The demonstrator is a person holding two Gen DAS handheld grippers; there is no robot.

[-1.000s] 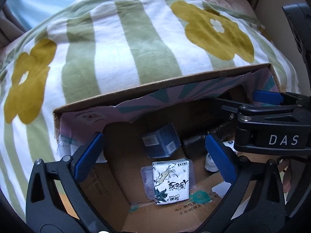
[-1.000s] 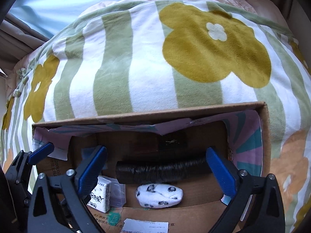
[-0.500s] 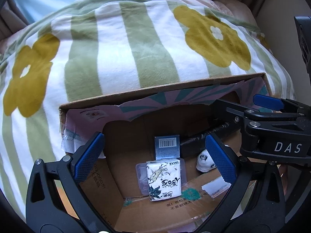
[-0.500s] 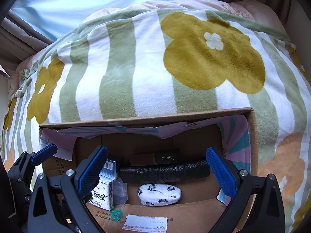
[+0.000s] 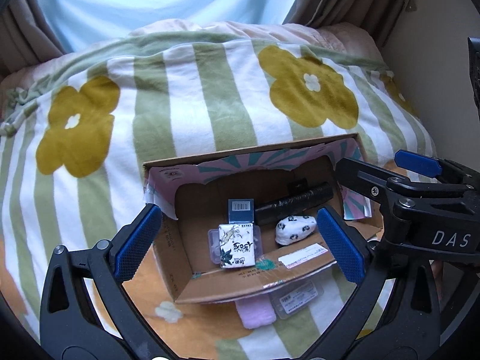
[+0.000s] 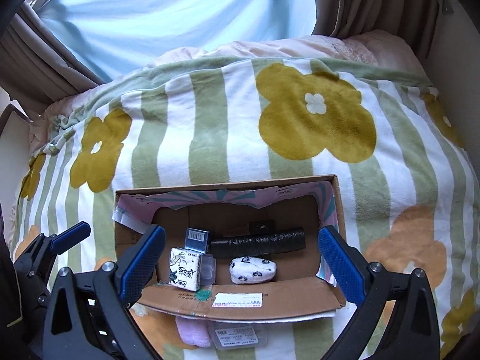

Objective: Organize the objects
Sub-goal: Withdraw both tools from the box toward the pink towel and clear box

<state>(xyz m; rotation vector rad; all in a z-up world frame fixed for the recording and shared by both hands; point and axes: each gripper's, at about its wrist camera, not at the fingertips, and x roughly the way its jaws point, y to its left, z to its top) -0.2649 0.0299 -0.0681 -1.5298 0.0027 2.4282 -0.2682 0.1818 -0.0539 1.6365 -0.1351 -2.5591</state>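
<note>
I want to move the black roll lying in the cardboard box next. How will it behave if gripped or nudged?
The black roll looks like rolled thin plastic film, so it probably squashes slightly under the pads. Being a cylinder lying on its side, it would likely roll if pushed across its length. It seems light for its size, and its glossy wrinkled surface may be somewhat slippery.

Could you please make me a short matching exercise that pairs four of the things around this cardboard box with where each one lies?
Things:
1. black roll
2. tissue pack
3. pink cloth
4. panda-print bundle

Places:
A. outside the box, on the blanket by its near wall
B. inside, along the far wall
C. inside, near left, on a clear case
D. inside, just in front of the roll

Pairs: 1-B, 2-C, 3-A, 4-D
</note>
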